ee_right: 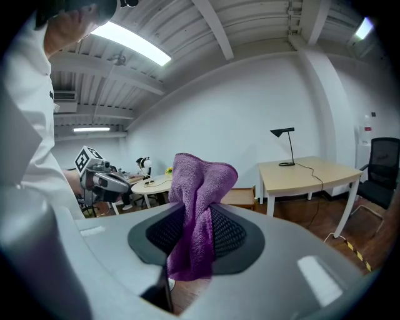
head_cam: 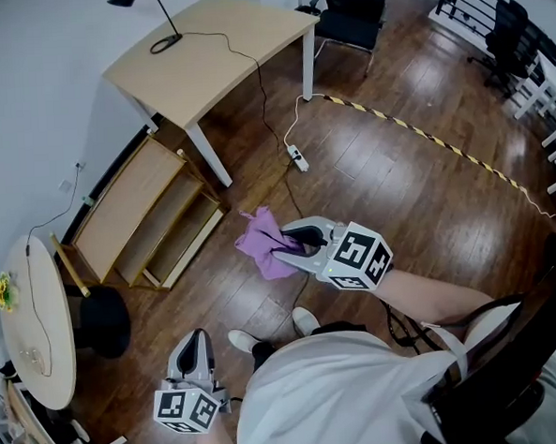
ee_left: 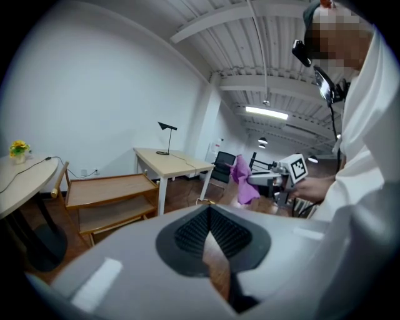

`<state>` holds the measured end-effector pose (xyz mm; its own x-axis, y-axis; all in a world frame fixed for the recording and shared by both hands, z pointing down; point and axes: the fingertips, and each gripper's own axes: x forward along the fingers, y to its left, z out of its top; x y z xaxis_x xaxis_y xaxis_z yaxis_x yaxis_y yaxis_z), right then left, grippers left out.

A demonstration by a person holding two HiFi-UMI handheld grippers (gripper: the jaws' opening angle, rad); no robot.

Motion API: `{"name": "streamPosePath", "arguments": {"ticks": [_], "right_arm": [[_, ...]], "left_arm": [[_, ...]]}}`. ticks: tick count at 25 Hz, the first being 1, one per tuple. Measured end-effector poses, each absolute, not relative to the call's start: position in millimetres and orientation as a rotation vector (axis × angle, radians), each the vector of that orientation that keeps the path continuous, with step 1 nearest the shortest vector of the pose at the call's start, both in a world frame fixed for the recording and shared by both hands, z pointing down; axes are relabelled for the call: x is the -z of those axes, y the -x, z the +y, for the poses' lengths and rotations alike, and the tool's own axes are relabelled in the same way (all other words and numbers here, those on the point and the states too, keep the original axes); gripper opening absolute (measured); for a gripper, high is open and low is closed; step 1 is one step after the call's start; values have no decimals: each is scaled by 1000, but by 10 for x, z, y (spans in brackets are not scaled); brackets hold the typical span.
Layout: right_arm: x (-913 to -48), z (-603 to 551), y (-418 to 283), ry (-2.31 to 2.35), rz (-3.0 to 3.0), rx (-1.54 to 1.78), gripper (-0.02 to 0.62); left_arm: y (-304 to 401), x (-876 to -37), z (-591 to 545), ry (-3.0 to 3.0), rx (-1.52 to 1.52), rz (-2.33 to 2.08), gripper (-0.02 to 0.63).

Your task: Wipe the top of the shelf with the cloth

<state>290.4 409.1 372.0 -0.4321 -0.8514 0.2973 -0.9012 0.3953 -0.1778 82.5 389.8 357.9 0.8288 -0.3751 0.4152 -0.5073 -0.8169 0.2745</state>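
Head view: the right gripper [head_cam: 289,246] clamps a purple terry cloth [head_cam: 264,247]. The low wooden shelf [head_cam: 127,205] lies at its ten o'clock, well apart.

Left gripper view: the left gripper [ee_left: 209,215] is closed and empty.

Right gripper view: the cloth [ee_right: 197,200] is bunched, so its loose fold is probably best pressed flat on the shelf top.

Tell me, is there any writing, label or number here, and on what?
No readable text anywhere.
On the left gripper and right gripper: only black-and-white square markers, no letters.
On the white shirt: a tiny dark mark, too small to read.
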Motion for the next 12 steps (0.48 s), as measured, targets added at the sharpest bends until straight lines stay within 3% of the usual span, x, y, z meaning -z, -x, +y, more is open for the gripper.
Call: {"name": "streamPosePath", "arguments": {"ticks": [12], "right_arm": [[-3713, 4089, -2896, -1553, -2489, -460, 120]], "left_arm": [[-814, -3570, 3908, -2632, -486, -673, 18]]}}
